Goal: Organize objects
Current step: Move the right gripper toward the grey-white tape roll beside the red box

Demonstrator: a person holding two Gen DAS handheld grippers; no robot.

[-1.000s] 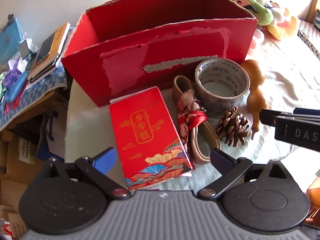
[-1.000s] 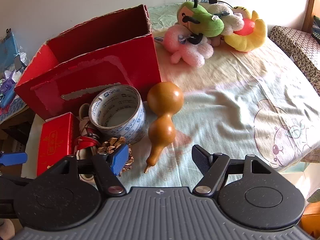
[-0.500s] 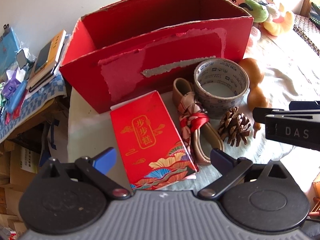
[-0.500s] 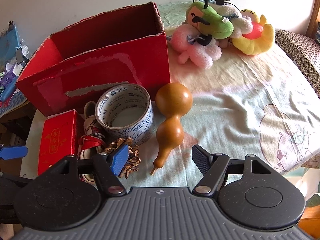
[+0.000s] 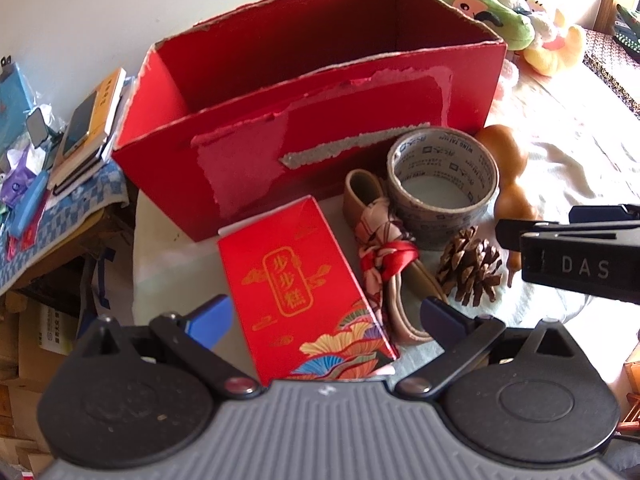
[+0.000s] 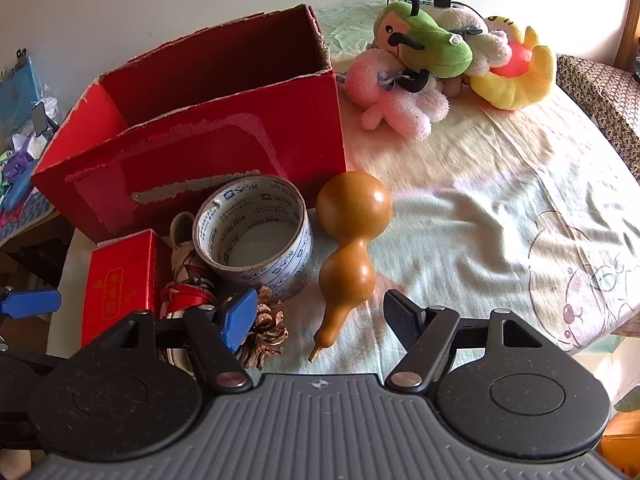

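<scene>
a: what changed for us in the last second?

b: we moved both tools forward and a little down. in the right view the gourd (image 6: pixel 352 248) is now bigger and lies between the fingers of the right gripper (image 6: pixel 322 318), its thin stem toward us. in the left view the small red box (image 5: pixel 298 296) sits between the fingers of the left gripper (image 5: pixel 326 318).

a: and the jaws?

b: both are wide apart, they touch nothing. nothing is lifted yet; all things lie as before.

a: so what does it mean for the task?

b: we think we are lining up for the first grasps, gourd on the right, small red box on the left. the task is at its beginning.

a: what is near us on the surface?

b: the pine cone (image 6: pixel 266 334) is closest, then the ribbon bundle (image 5: pixel 384 256) beside the small red box, then the tape roll (image 6: pixel 254 236) just left of the gourd. behind them stands the big red carton (image 5: pixel 320 120), open on top, and we see nothing in it.

a: the surface and the room?

b: a pale cloth with a cartoon print (image 6: pixel 500 240), wrinkled. far right lie plush toys (image 6: pixel 432 60) under a charger cable. far left is a cluttered side table (image 5: pixel 60 152), and a light wall behind.
</scene>
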